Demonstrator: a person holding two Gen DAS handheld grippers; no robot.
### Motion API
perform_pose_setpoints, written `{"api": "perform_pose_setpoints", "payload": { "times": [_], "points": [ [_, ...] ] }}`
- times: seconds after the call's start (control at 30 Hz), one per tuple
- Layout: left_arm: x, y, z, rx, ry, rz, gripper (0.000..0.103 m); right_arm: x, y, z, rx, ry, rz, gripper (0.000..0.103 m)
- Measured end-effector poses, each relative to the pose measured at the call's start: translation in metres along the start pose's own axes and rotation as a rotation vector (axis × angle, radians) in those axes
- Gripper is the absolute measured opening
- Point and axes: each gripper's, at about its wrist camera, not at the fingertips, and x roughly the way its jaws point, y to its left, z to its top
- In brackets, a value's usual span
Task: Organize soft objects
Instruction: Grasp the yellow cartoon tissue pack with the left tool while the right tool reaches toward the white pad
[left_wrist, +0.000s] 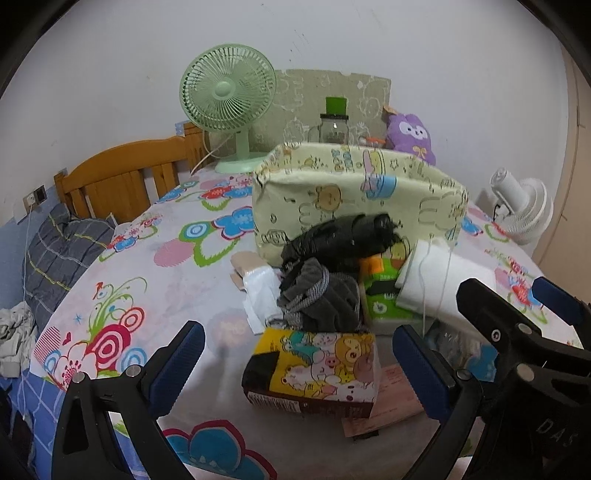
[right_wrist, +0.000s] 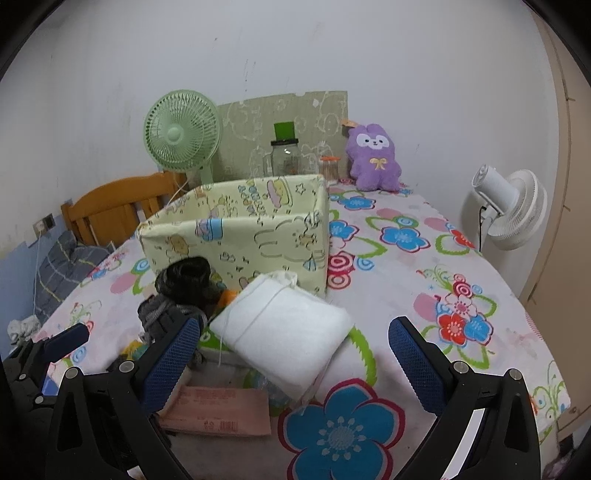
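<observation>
A pale yellow cartoon-print fabric bin (left_wrist: 354, 192) stands on the flowered bed (left_wrist: 122, 295); it also shows in the right wrist view (right_wrist: 240, 236). In front of it lies a pile: a black bundle (left_wrist: 343, 236), grey knit cloth (left_wrist: 321, 299), a white plastic bag (left_wrist: 258, 295), a green tissue pack (left_wrist: 384, 295), a white pad tied with string (right_wrist: 280, 332) and a yellow cartoon tissue pack (left_wrist: 314, 369). My left gripper (left_wrist: 299, 369) is open, either side of the yellow pack. My right gripper (right_wrist: 291, 362) is open, just in front of the white pad.
A green desk fan (left_wrist: 229, 99), a glass jar with a green lid (left_wrist: 334, 125) and a purple plush (right_wrist: 373, 158) stand at the wall behind the bin. A white fan (right_wrist: 509, 210) is at the right. A pink paper packet (right_wrist: 218, 410) lies near the front edge.
</observation>
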Motion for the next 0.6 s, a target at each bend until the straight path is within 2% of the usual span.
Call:
{"api": "perform_pose_setpoints", "payload": {
  "times": [0.33, 0.4, 0.6],
  "points": [
    [0.014, -0.003, -0.009, 0.003, 0.048, -0.014, 0.102, 0.017, 0.006, -0.009, -0.022, 0.046, -0.015, 0.103],
    [0.016, -0.004, -0.009, 0.005, 0.062, -0.011, 0.099, 0.019, 0.007, -0.01, -0.028, 0.051, -0.018, 0.103],
    [0.022, -0.003, -0.01, -0.008, 0.089, -0.019, 0.08, 0.024, 0.01, -0.01, -0.041, 0.059, -0.019, 0.103]
  ]
}}
